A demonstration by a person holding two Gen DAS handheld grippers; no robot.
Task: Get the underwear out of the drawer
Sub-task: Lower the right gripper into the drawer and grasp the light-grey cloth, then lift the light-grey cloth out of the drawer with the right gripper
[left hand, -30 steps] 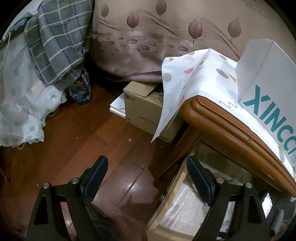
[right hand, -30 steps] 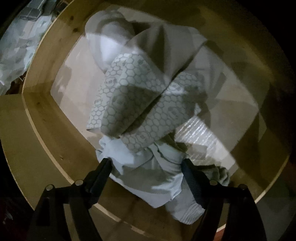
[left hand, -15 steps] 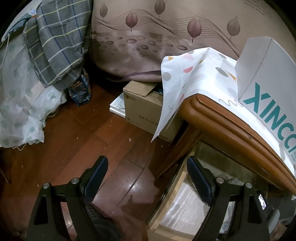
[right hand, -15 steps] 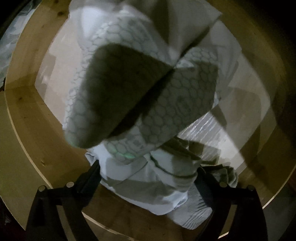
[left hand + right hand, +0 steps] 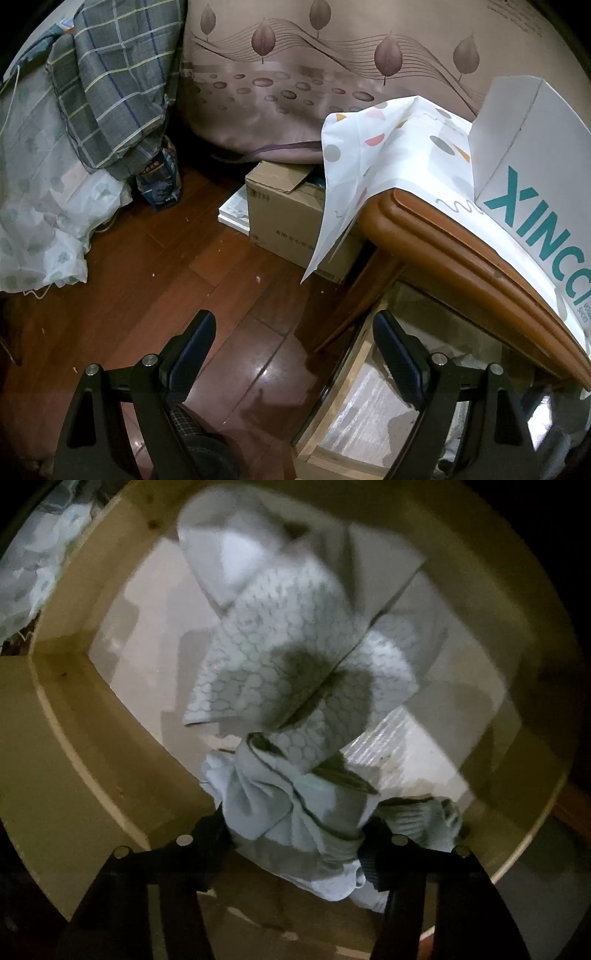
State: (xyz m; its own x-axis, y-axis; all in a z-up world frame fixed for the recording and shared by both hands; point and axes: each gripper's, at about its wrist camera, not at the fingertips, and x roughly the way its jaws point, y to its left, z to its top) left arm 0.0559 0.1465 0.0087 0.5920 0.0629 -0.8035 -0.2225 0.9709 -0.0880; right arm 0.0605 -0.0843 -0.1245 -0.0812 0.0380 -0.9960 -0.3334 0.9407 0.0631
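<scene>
The right tool (image 5: 295, 834) points down into the pale wooden drawer (image 5: 74, 716), and its jaws are closing with a bunched, pale blue-grey cotton piece of underwear (image 5: 280, 805) between them. The black fingers (image 5: 212, 834) already lie against both sides of the bundle, which gathers into folds where they meet it. The picture is blurred, so how firmly the cloth is pinched is hard to judge. The underwear lies inside the drawer, near its front wall. Just above it in this view, and partly overlapping it, sits a folded white cloth printed with a grey honeycomb pattern (image 5: 288, 657), and plain white folded fabric (image 5: 236, 561) lies beyond that. A ribbed, pale knitted piece (image 5: 432, 819) lies just beside the right finger. The drawer's light floor shows around the pile.

The left tool (image 5: 293, 343) is released and holds nothing, its two dark fingers (image 5: 194, 347) standing well apart above the reddish-brown wooden plank floor (image 5: 147, 288). Its right finger hangs over the open drawer's front corner. Above the drawer juts the rounded edge of the orange-brown wooden surface (image 5: 461, 251), covered by a white cloth with coloured dots (image 5: 380, 147) and carrying a white carton with teal letters (image 5: 535, 177). On the floor beyond stands a brown cardboard box (image 5: 288, 218), near a grey checked blanket (image 5: 118, 85).
</scene>
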